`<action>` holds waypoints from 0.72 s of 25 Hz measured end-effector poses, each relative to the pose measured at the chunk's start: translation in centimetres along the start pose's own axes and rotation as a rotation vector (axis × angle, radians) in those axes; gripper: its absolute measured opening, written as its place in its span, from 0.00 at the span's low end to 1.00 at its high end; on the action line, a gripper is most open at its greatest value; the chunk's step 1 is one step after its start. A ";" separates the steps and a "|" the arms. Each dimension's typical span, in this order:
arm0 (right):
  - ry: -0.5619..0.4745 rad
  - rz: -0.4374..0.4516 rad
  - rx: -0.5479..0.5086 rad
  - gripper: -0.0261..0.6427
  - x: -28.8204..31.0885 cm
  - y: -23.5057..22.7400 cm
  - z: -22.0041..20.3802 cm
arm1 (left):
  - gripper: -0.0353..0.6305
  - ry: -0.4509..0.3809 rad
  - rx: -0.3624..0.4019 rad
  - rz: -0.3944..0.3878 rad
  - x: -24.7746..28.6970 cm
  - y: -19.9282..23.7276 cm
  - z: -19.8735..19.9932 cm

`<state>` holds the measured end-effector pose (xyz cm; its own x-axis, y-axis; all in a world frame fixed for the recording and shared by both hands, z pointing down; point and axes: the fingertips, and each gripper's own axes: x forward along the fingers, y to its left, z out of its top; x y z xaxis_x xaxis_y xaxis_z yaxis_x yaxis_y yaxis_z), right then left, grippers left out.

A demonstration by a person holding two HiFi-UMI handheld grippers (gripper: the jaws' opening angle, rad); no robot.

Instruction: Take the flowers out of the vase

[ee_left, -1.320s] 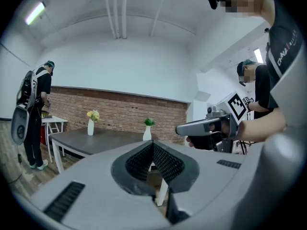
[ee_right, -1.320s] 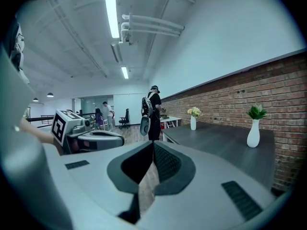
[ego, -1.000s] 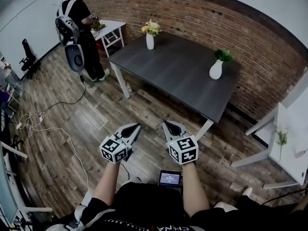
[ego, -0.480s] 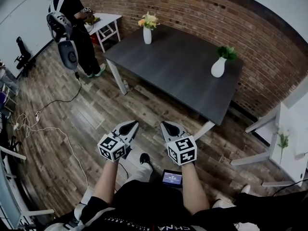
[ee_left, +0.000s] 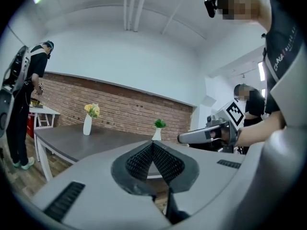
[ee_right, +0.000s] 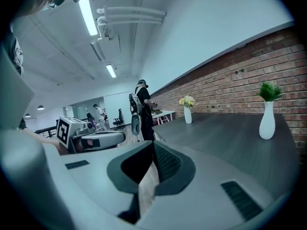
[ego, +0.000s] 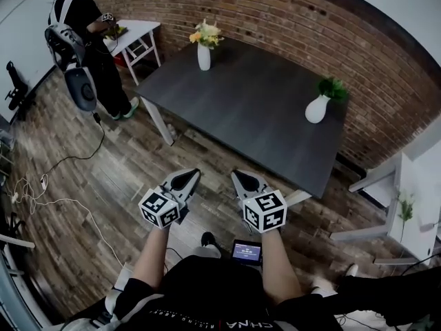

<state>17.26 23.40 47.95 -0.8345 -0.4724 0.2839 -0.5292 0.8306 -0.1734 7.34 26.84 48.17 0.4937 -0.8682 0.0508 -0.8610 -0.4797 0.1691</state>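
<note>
A white vase (ego: 204,57) with yellow flowers (ego: 205,34) stands at the far left corner of the dark grey table (ego: 248,112). A second white vase (ego: 317,109) with a green plant (ego: 333,88) stands near the table's right end. My left gripper (ego: 187,177) and right gripper (ego: 240,177) are held side by side over the wooden floor, short of the table's near edge, both shut and empty. In the left gripper view the flower vase (ee_left: 87,125) is far ahead of the closed jaws (ee_left: 152,145). In the right gripper view the flower vase (ee_right: 187,114) is also distant.
A person with a backpack (ego: 76,40) stands at a small white table (ego: 134,29) at the back left. A brick wall (ego: 275,19) runs behind the grey table. Another white table (ego: 413,205) stands at the right. Cables (ego: 48,192) lie on the floor at left.
Both grippers have moved forward towards the grey table, which now lies nearer in the head view. The person at the back left has slid further left in the picture. Both jaws stay shut.
</note>
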 end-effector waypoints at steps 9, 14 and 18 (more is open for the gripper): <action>0.007 -0.033 0.015 0.05 6.8 -1.6 2.3 | 0.06 0.035 -0.003 -0.024 1.6 7.1 0.3; 0.024 -0.033 0.021 0.05 9.5 -1.7 2.5 | 0.06 0.051 -0.026 -0.018 1.7 9.9 -0.2; 0.009 -0.007 0.013 0.05 11.5 -2.1 3.4 | 0.06 0.058 -0.036 -0.018 2.7 11.7 -0.4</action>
<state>8.26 15.21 48.42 -0.8295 -0.4749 0.2938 -0.5367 0.8235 -0.1841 -1.33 18.94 50.70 0.5159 -0.8502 0.1047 -0.8476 -0.4890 0.2059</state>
